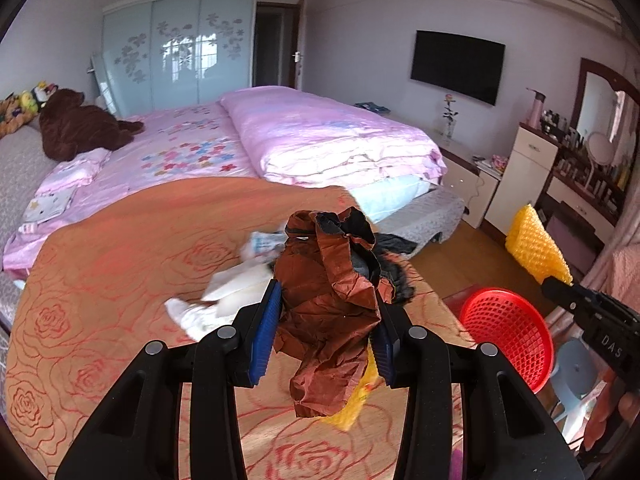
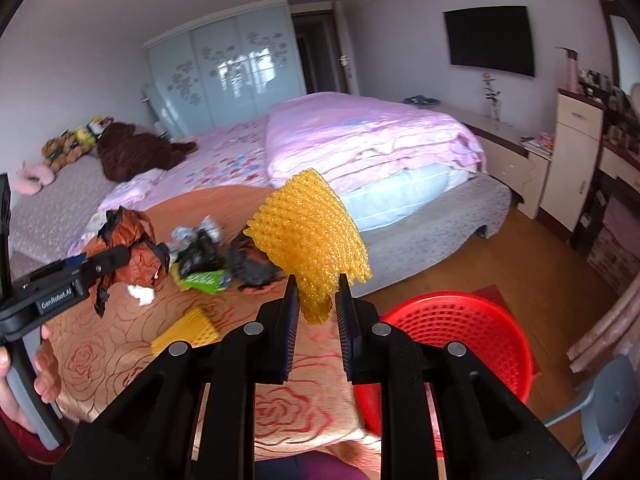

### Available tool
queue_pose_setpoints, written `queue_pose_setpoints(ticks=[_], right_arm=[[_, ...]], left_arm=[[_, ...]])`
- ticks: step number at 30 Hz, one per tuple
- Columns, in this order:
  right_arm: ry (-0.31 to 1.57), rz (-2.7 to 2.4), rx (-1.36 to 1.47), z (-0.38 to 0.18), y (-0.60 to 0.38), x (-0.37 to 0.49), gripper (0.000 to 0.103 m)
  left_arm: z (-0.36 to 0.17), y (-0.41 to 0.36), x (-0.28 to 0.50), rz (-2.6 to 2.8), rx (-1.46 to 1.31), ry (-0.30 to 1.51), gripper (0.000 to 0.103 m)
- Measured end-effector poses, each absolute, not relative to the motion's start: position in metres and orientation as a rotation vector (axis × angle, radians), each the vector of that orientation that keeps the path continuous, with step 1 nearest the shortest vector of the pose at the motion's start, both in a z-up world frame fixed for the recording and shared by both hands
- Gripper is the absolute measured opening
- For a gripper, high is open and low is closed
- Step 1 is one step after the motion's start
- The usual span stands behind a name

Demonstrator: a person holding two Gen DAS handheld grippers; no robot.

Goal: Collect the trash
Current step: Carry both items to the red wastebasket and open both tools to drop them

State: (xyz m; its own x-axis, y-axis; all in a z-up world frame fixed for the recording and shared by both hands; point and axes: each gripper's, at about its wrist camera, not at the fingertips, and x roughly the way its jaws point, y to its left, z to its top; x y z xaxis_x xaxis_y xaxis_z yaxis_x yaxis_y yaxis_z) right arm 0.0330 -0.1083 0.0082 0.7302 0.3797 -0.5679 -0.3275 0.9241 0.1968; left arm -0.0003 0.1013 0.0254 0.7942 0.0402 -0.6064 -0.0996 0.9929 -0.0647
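Currently left claw (image 1: 326,320) pinching crumpled brown wrapper (image 1: 332,300) above orange rose-print bedspread (image 1: 120,280); right claw (image 2: 318,312) pinching yellow foam net (image 2: 312,236) near red mesh basket (image 2: 460,328).

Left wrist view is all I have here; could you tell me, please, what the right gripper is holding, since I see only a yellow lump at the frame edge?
Observer: The right gripper is shut on a yellow foam net, pinched at its lower end.
Operator: Thank you. Is any trash left on the bed that the brown paper in my jaws hides?
Observer: Yes, a green wrapper lies on the orange blanket, beside some black scraps.
Operator: And closer to us?
Observer: Another yellow foam piece lies flat on the blanket, nearer than the wrapper.
Operator: Where is the basket from that side?
Observer: The red basket is right of the right gripper, past the bed's edge.
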Motion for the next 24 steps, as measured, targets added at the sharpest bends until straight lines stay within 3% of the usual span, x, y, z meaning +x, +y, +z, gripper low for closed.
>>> queue_pose_setpoints(ticks=[24], right_arm=[[0.638, 0.12, 0.183, -0.006, -0.214, 0.031, 0.018]], left_arm=[[0.007, -0.011, 0.058, -0.188, -0.047, 0.712, 0.039]])
